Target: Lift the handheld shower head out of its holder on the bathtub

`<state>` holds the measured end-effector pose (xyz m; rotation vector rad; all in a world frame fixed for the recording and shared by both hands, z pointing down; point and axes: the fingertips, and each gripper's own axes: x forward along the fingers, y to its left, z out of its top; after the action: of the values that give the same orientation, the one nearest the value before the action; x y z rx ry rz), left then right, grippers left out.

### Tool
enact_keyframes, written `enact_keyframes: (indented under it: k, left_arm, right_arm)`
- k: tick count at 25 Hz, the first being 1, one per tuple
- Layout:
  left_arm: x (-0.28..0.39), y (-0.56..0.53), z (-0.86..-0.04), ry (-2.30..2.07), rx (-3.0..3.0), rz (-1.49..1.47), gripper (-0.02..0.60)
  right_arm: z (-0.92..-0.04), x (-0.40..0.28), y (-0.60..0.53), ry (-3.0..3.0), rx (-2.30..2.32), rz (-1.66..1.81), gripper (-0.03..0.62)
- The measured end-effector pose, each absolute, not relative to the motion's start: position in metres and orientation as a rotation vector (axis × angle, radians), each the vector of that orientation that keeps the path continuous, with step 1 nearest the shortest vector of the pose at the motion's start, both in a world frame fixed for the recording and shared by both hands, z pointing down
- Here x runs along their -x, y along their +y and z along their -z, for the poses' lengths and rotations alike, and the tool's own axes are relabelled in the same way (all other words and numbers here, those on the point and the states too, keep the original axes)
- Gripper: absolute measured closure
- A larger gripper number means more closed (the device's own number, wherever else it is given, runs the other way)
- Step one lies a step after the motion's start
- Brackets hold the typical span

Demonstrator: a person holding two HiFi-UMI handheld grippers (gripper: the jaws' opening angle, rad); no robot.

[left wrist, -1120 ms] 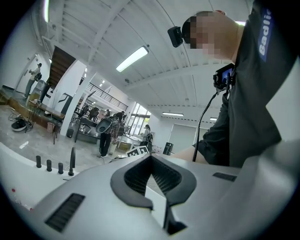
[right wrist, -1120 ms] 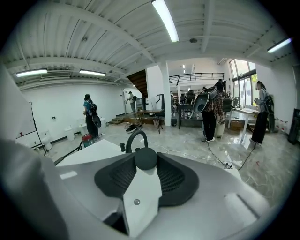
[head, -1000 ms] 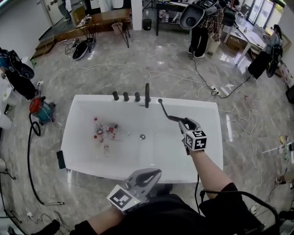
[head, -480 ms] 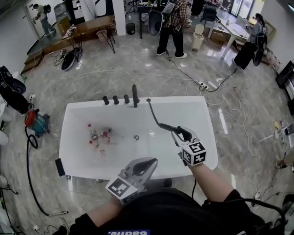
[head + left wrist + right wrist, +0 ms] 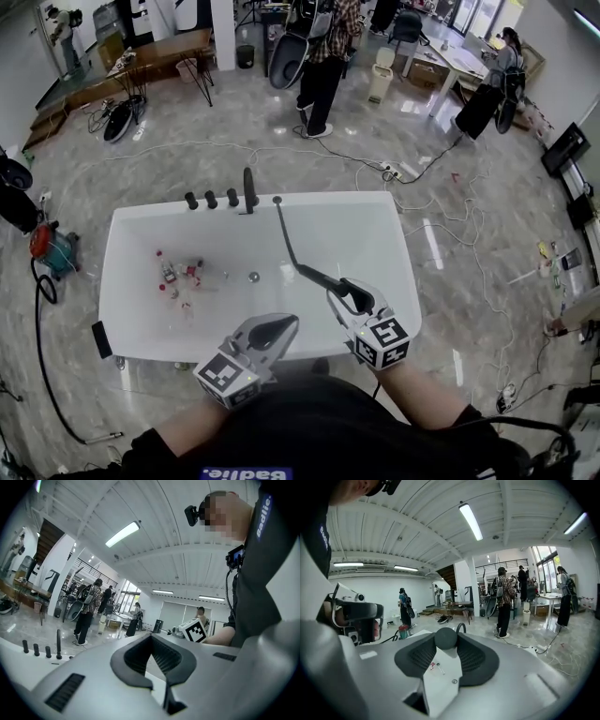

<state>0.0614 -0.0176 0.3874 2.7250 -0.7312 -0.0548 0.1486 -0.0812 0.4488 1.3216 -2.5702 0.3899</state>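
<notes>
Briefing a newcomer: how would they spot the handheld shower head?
Start at the white bathtub in the room's middle. Above its near right side, the right gripper clamps the handheld shower head, a slim dark wand. Unlike the fixed knobs on the far rim, it trails a hose.

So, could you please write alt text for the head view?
The right gripper holds the dark handheld shower head over a white bathtub, its hose running to the far rim. The left gripper is shut and empty.
</notes>
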Motion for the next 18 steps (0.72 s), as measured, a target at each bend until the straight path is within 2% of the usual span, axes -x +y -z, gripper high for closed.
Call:
enact_keyframes:
  k: [9,18]
  left_arm:
    - [-0.076,-0.012,-0.393,-0.687,-2.733,0.045,0.581]
    - [-0.087,-0.009,-0.402,-0.667,-2.731,0.015,0.581]
  right_arm:
    - [-0.421,-0.141,-0.026,-2.555,-1.314,-0.283,0.462]
    - [-0.438,-0.134,-0.019,-2.592,-1.281,-0.286,0.462]
